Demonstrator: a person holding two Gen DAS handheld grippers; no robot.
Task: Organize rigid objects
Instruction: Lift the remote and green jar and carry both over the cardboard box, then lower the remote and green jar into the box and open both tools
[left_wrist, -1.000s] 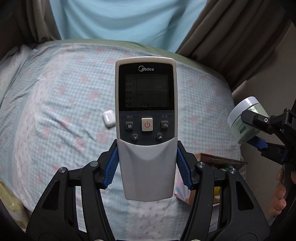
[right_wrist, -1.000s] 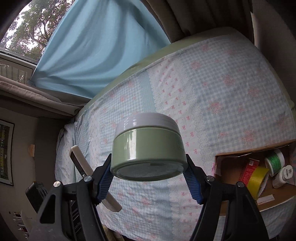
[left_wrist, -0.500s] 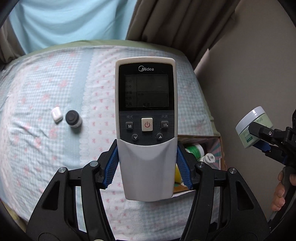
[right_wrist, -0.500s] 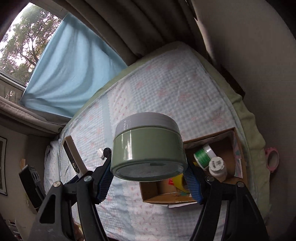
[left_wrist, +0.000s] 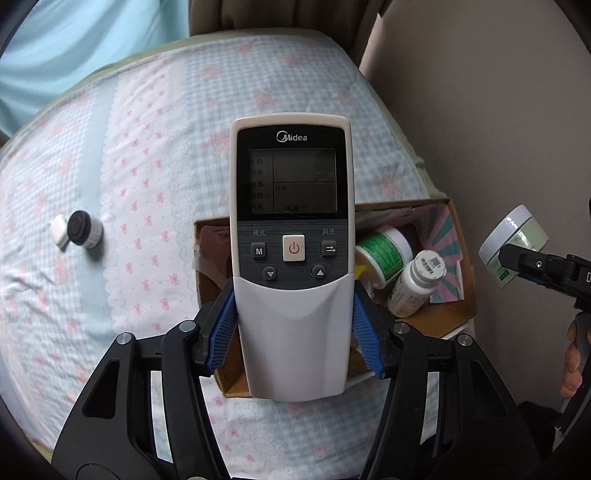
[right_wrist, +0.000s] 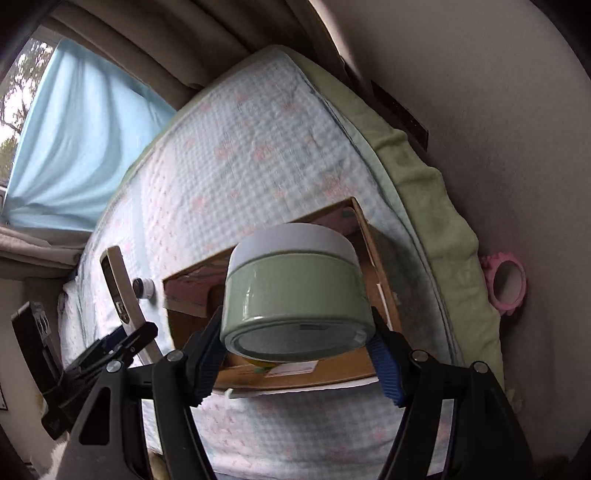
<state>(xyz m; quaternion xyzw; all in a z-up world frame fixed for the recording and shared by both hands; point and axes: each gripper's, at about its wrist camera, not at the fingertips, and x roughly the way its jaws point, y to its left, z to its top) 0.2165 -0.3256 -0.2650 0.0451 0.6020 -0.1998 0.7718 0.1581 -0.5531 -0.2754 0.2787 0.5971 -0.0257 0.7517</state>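
Cardboard box (left_wrist: 458, 236) on the bed is the landmark: the left gripper (left_wrist: 295, 332), jaws pinching the white remote (left_wrist: 291, 258), hangs over its near-left part, while the right gripper (right_wrist: 299, 354), jaws clamping the green jar (right_wrist: 295, 284), hovers above it. Released together, both might collide or land on the bottles (left_wrist: 413, 284) inside.

Glossy plastic jar (right_wrist: 295, 291), cardboard box (right_wrist: 376, 258)

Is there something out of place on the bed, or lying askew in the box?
Two small things lie loose on the sheet: a black-capped bottle and a white case touching it. In the box, a white bottle lies tipped against a green-labelled jar.
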